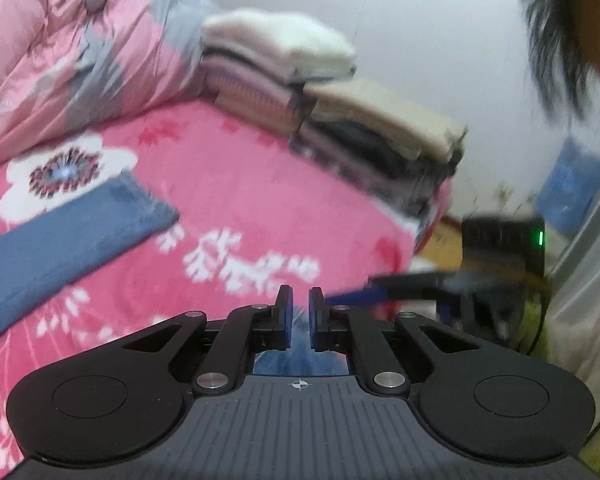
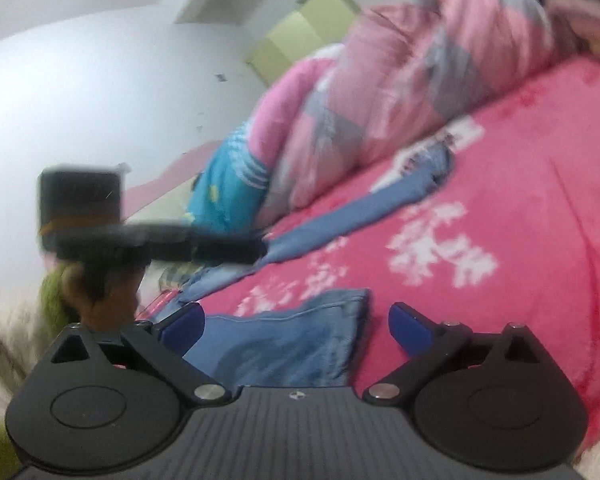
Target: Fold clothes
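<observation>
- Left wrist view, nearest: the left claw (image 1: pixel 300 312) has its blue pads drawn almost together, with a narrow gap between them. Blue denim shows in that gap and under the linkage, so it looks clenched on the cloth, though blur keeps this from being certain.
- Just right of it, the other tool's blue fingertip reaches in from the side, blurred.
- Right wrist view, nearest: the right claw (image 2: pixel 296 320) stands released, its pads wide apart, over a folded end of the blue denim jeans (image 2: pixel 296 344), which lies between the pads without touching them.
- Past that, one long jeans leg stretches across the pink floral bed cover (image 2: pixel 540 240) toward the quilt.
- At left in this view, a hand (image 2: pixel 100 292) holds the other black tool at the bed's edge, with its tip at the denim.
- Left wrist view, farther: a flat blue leg (image 1: pixel 72 240) lies on the cover at left.
- Beyond, two stacks of folded clothes (image 1: pixel 340 112) sit near the bed's far edge.
- A rumpled pink-and-grey quilt (image 1: pixel 80 60) is heaped at the back.
</observation>
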The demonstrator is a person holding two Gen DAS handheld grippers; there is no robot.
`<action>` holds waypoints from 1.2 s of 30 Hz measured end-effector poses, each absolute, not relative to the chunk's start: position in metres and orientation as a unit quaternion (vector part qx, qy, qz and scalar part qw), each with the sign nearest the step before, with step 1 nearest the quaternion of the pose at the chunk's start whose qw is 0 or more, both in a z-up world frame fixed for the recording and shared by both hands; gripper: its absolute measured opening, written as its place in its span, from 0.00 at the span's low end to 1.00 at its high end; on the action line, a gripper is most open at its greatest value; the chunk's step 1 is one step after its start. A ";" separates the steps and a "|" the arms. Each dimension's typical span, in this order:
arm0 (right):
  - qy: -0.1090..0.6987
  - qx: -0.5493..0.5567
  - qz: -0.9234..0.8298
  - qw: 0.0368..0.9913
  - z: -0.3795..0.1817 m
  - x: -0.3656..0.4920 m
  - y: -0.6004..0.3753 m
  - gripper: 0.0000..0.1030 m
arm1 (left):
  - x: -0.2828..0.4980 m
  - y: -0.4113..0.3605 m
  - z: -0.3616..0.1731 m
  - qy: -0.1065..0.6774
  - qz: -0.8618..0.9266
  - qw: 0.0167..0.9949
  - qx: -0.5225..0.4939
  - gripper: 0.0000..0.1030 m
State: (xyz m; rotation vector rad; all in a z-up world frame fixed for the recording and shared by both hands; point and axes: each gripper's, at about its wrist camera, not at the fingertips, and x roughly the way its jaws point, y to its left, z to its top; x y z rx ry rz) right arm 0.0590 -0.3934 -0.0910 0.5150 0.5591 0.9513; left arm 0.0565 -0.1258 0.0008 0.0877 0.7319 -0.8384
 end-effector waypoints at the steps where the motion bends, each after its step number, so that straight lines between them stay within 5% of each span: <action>1: 0.268 0.245 0.441 0.820 -0.092 0.064 -0.392 0.93 | 0.056 -0.124 -0.005 0.357 -0.387 0.849 0.043 0.07; 5: 0.274 0.271 0.428 0.818 -0.098 0.072 -0.405 0.86 | 0.040 -0.116 -0.021 0.384 -0.344 0.855 0.061 0.08; 9: 0.292 0.339 0.401 0.800 -0.107 0.060 -0.431 0.81 | 0.000 -0.116 -0.028 0.371 -0.322 0.863 0.113 0.34; 11: 0.312 0.366 0.388 0.786 -0.112 0.042 -0.439 0.81 | -0.015 -0.118 -0.032 0.356 -0.321 0.868 0.130 0.39; 17: 0.381 0.412 0.344 0.753 -0.129 0.003 -0.432 0.81 | -0.017 -0.108 -0.050 0.339 -0.288 0.891 0.090 0.40; 20: 0.417 0.410 0.321 0.745 -0.135 0.014 -0.421 0.67 | -0.028 -0.112 -0.053 0.325 -0.296 0.892 0.106 0.40; 23: 0.472 0.421 0.318 0.706 -0.146 0.024 -0.409 0.32 | -0.043 -0.119 -0.055 0.308 -0.311 0.889 0.131 0.43; 24: 0.472 0.429 0.319 0.701 -0.145 0.024 -0.410 0.23 | -0.049 -0.121 -0.056 0.303 -0.316 0.888 0.140 0.51; 27: 0.470 0.453 0.320 0.686 -0.141 0.023 -0.414 0.16 | -0.064 -0.128 -0.059 0.286 -0.331 0.884 0.165 0.67; 34: 0.436 0.479 0.348 0.678 -0.109 0.022 -0.423 0.16 | -0.084 -0.174 -0.083 0.200 -0.293 0.887 0.296 0.64; 36: 0.416 0.483 0.355 0.684 -0.100 0.020 -0.429 0.16 | -0.075 -0.175 -0.081 0.196 -0.279 0.896 0.286 0.48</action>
